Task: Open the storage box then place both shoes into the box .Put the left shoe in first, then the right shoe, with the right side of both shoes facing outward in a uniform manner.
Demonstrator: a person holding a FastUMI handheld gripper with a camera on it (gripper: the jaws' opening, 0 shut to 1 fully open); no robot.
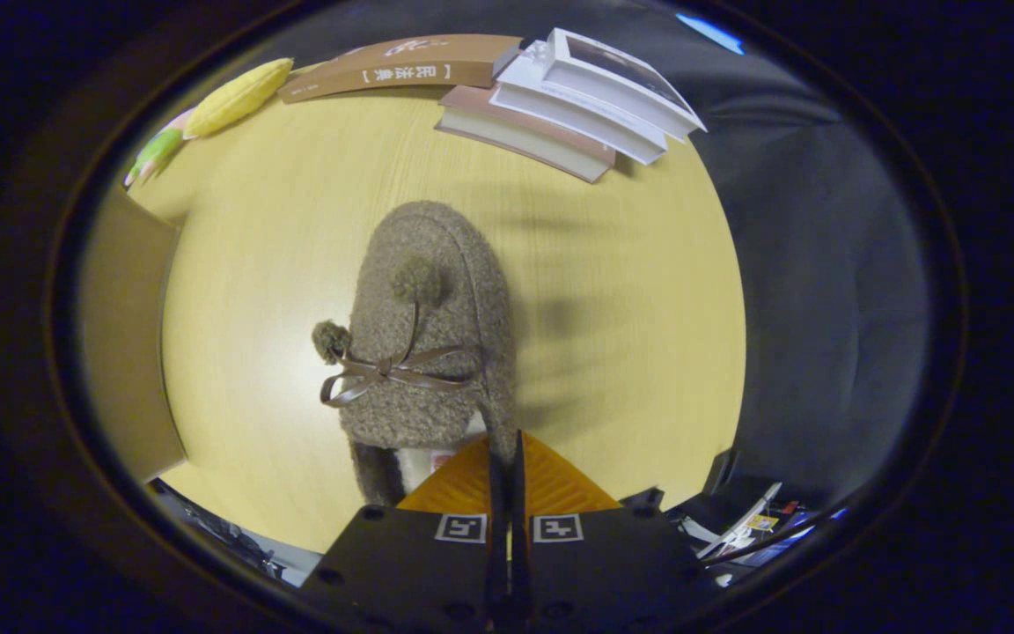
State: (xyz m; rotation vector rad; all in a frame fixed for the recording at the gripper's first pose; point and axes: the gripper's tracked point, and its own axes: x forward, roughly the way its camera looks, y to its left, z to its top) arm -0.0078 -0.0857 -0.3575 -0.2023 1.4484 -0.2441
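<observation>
Item: grey-brown fuzzy bouclé slipper [426, 352] with pompoms and ribbon bow, at twelve o'clock on the yellow wooden table [621, 335], my claw [507, 458] clenched on its right collar edge; likely light, soft, floppy.

A grey-brown fuzzy shoe [428, 343] with matching pompoms and a brown ribbon bow lies on the pale yellow wood-grain table [613, 335]. At twelve o'clock a brown book [401, 66] and white-covered books [586, 106]; at ten o'clock a yellow and green plush toy [225, 101].
</observation>
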